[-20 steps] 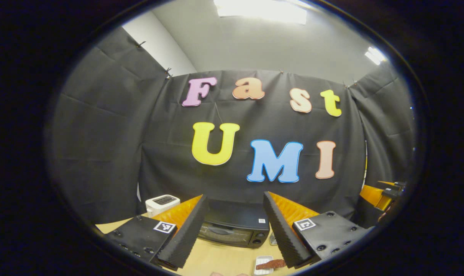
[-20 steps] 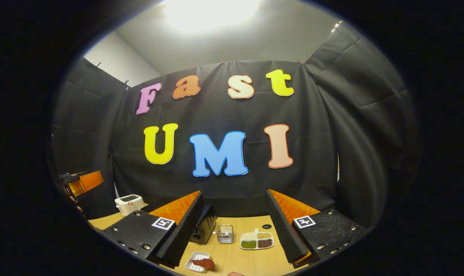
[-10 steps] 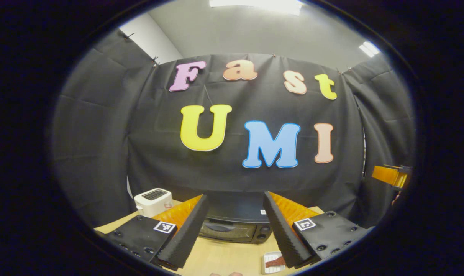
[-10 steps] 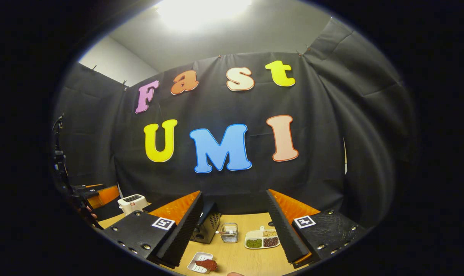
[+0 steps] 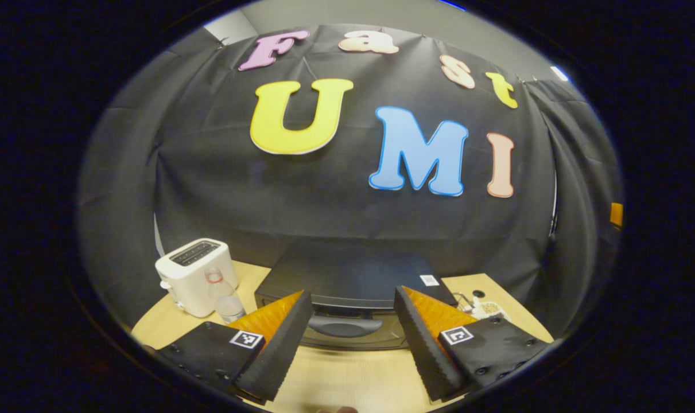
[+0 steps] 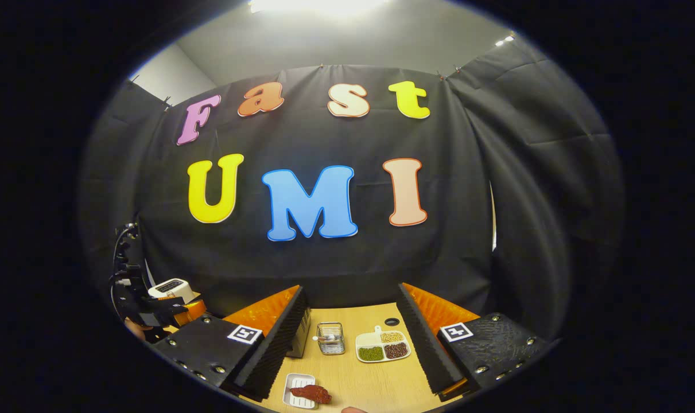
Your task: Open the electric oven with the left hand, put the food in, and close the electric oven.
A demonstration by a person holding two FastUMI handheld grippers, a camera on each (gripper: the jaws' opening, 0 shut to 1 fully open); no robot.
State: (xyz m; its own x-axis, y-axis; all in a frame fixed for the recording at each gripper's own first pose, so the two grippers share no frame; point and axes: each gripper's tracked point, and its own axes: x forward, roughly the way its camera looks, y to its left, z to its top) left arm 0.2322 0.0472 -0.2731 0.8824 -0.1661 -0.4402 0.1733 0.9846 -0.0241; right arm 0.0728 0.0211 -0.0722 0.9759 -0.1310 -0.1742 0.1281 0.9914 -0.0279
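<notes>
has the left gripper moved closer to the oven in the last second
Yes. In the left gripper view the oven looms larger between the open left gripper fingers than a second ago, and its door handle now sits just ahead. The door looks shut.

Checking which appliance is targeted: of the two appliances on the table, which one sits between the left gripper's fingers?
The black electric oven, its door handle framed between the open left gripper. The white toaster stands off to that view's left.
</notes>
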